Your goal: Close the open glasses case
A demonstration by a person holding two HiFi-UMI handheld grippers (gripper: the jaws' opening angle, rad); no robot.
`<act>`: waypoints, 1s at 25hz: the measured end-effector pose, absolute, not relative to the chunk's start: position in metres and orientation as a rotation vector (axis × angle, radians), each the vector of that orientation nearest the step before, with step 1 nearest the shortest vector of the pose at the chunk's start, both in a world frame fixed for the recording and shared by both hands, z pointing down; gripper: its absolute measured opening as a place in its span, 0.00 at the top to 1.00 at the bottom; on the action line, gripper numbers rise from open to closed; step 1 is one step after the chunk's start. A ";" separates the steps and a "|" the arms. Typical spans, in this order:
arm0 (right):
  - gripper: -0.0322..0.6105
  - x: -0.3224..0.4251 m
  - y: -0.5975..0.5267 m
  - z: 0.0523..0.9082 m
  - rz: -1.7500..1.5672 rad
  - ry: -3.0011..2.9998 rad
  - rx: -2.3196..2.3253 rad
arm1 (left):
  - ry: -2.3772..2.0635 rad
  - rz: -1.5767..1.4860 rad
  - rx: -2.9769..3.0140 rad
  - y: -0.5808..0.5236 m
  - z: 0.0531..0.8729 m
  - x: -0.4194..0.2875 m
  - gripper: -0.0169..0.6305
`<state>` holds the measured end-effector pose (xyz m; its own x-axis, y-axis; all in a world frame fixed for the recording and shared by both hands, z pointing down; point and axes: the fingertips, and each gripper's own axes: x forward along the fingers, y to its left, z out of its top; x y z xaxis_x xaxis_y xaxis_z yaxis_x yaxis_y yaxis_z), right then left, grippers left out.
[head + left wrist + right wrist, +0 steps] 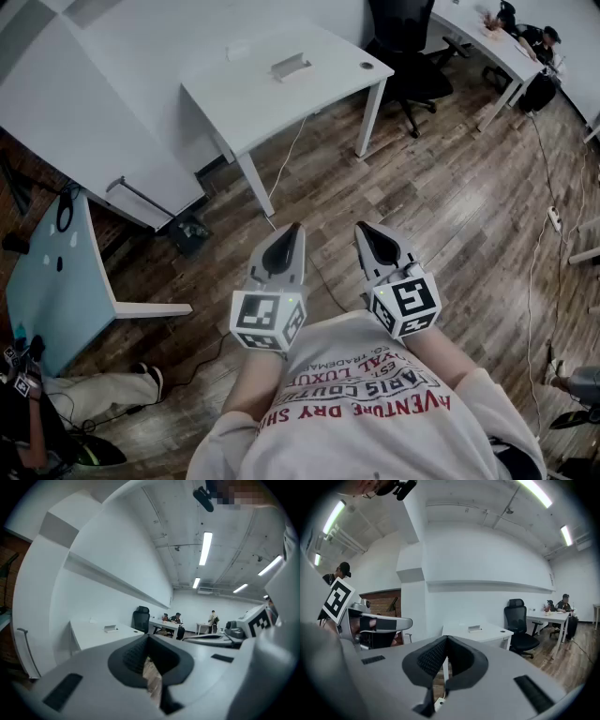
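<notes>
Glasses case point(292, 66) is seen as a small pale object lying on the white table point(246, 103) in the upper middle of the head view, well apart from both grippers. Whether its lid is up cannot be made out from so far. The left gripper point(292, 231) and the right gripper point(367, 230) are held side by side at the lower centre of the frame, above the wooden floor point(450, 206), and both are pointed toward the table. In each gripper view the jaws are seen pressed together with nothing between them. A black office chair point(405, 47) stands to the right of the table, at the upper edge.
</notes>
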<state>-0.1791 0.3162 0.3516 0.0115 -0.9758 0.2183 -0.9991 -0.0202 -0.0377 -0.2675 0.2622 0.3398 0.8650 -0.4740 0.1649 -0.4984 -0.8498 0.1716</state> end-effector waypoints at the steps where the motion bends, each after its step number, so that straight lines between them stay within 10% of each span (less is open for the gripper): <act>1: 0.93 -0.180 0.314 0.353 0.279 -2.104 2.139 | -0.746 0.173 2.829 0.261 0.341 -0.268 0.98; 25: 0.93 -0.133 0.307 0.383 0.433 -2.030 2.192 | -0.702 0.257 2.751 0.248 0.376 -0.238 0.98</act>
<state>-0.1332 0.3072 0.3826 0.0579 -0.9553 0.2900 -0.9905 -0.0913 -0.1028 -0.2377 0.2481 0.3764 0.8655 -0.4393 0.2407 -0.4910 -0.8393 0.2335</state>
